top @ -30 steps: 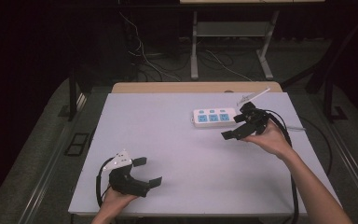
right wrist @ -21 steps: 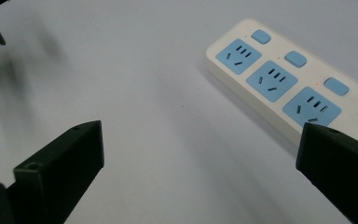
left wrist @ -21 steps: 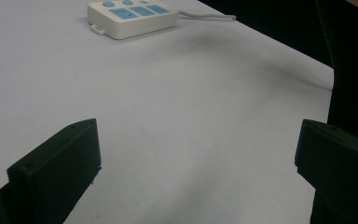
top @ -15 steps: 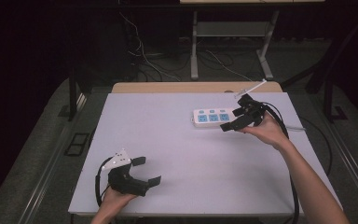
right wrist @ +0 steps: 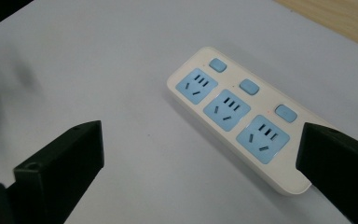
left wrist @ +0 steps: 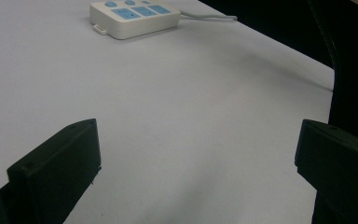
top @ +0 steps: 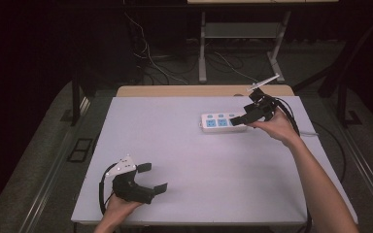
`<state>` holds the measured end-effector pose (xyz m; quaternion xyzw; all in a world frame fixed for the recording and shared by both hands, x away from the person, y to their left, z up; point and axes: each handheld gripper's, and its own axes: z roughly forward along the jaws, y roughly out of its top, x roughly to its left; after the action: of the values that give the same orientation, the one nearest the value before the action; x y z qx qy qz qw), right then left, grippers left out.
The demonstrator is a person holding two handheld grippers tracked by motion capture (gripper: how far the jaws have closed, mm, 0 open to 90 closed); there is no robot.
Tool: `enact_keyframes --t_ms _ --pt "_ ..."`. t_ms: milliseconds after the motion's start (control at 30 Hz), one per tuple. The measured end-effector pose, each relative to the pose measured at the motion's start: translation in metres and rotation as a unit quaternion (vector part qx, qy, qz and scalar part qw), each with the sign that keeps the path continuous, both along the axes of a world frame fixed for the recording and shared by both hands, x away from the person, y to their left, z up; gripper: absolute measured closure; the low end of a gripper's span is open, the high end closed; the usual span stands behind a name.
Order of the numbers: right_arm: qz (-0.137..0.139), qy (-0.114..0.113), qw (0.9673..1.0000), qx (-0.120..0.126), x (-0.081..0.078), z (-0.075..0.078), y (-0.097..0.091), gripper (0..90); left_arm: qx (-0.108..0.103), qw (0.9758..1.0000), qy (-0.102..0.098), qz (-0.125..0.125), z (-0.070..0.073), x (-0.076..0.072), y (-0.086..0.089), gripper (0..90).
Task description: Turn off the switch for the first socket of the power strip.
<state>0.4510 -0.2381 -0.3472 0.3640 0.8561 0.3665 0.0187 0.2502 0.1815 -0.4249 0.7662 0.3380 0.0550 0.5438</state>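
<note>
1. Two grippers on view over a white table [top: 199,170], nothing pinched in either.
2. Nearest, at the table's front edge: left gripper [top: 155,177], held in the left hand [top: 119,206], jaws spread wide with bare tabletop between them. Grey three-cornered plate on top, black cable looping behind it.
3. Seen along its own jaws in the left gripper view: left gripper [left wrist: 198,158] gaping, empty white surface ahead, and well beyond it a white power strip [left wrist: 133,16] with its pale cord running off toward the table's far side.
4. Farther off, toward the far right part of the table: right gripper [top: 243,118], held in the right hand [top: 277,128], tips just at the near right end of the power strip [top: 221,122].
5. In the right gripper view: right gripper [right wrist: 198,158] likewise spread wide, one jaw beside the strip's end; touching or not, cannot tell.
6. On the power strip [right wrist: 237,116]: three blue sockets in a row, each with a blue switch beside it.
</note>
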Motion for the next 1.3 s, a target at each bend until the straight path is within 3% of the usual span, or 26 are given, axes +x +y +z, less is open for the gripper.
enact_keyframes --t_ms 333,400,500,567,633,667,733,800,933,1300 --pt "-0.017 -0.001 0.9998 0.004 0.018 0.004 -0.002 0.6 -0.001 1.0 0.0 0.001 0.0 0.0 0.001 0.0" --pt "-0.018 -0.001 0.9998 0.002 0.02 0.005 -0.002 4.8 -0.001 1.0 -0.001 0.001 0.0 0.0 0.002 0.0" --pt "-0.022 -0.011 0.9997 -0.001 0.027 0.008 -0.002 17.2 0.0 1.0 -0.001 0.001 0.0 0.001 0.002 0.0" --pt "-0.023 -0.014 0.9996 0.0 0.028 0.008 -0.002 17.4 0.0 1.0 -0.001 0.001 0.0 0.001 0.002 0.0" --pt "-0.026 -0.012 0.9996 0.002 0.033 0.007 -0.002 27.9 0.0 1.0 -0.001 0.001 0.0 0.001 0.002 0.0" --pt "-0.026 -0.012 0.9996 0.002 0.033 0.007 -0.002 27.9 0.0 1.0 -0.001 0.0 0.0 0.001 0.003 0.0" --pt "-0.029 -0.013 0.9995 -0.002 0.036 0.005 -0.002 43.0 0.0 1.0 -0.002 0.0 0.0 0.001 0.003 0.0" --pt "-0.034 -0.016 0.9993 -0.005 0.037 0.004 -0.002 47.1 0.0 1.0 -0.001 0.002 0.0 0.001 0.003 0.0" --pt "-0.044 -0.014 0.9989 0.004 0.043 -0.001 -0.004 63.9 -0.001 1.0 -0.002 0.003 0.001 0.001 0.005 0.0" --pt "-0.076 -0.011 0.9967 0.025 0.054 -0.012 -0.013 89.5 -0.001 1.0 -0.002 0.004 0.001 0.002 0.006 0.0"
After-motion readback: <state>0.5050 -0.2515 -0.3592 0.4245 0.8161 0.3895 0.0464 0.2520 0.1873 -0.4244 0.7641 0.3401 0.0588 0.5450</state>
